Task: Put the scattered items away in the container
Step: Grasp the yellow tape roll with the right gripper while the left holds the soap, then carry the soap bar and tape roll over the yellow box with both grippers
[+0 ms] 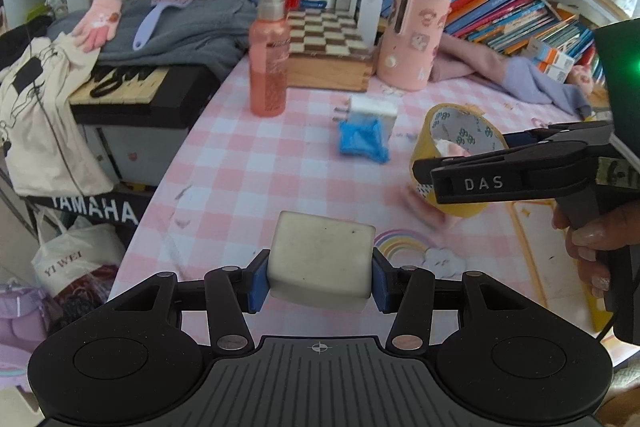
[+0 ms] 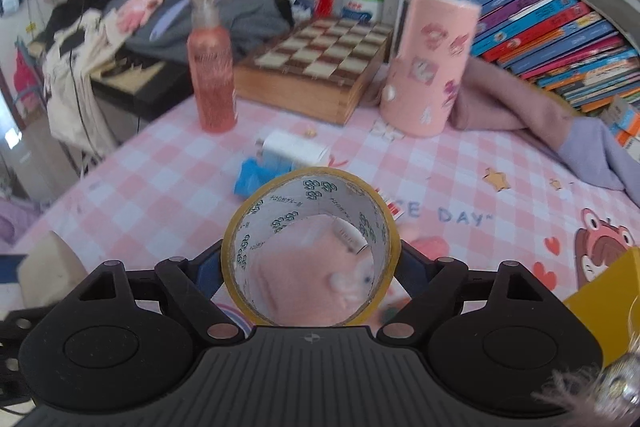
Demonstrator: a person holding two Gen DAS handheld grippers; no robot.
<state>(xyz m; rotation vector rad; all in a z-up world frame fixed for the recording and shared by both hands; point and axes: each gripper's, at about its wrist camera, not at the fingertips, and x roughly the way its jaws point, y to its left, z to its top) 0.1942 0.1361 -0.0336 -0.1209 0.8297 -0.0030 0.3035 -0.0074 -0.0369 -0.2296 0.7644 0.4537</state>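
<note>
Over the pink checked table (image 1: 224, 163), both claws loaded.
Left wrist view: left gripper (image 1: 319, 277) clamps a worn white block (image 1: 320, 259) near the table's left edge; charger (image 1: 370, 113) and blue wrapper (image 1: 362, 141) lie ahead. Right wrist view: right gripper (image 2: 310, 267) grips the yellow tape roll (image 2: 310, 247); yellow container (image 2: 600, 303) low right.

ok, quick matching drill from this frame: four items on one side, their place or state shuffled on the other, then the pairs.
Items:
1. white block
2. tape roll
3. pink spray bottle
4. white charger plug

States:
A. standing upright on the tablecloth
B. clamped in the right hand-held gripper
C. lying by the blue item
D. clamped in the left hand-held gripper

Pairs: 1-D, 2-B, 3-A, 4-C
</note>
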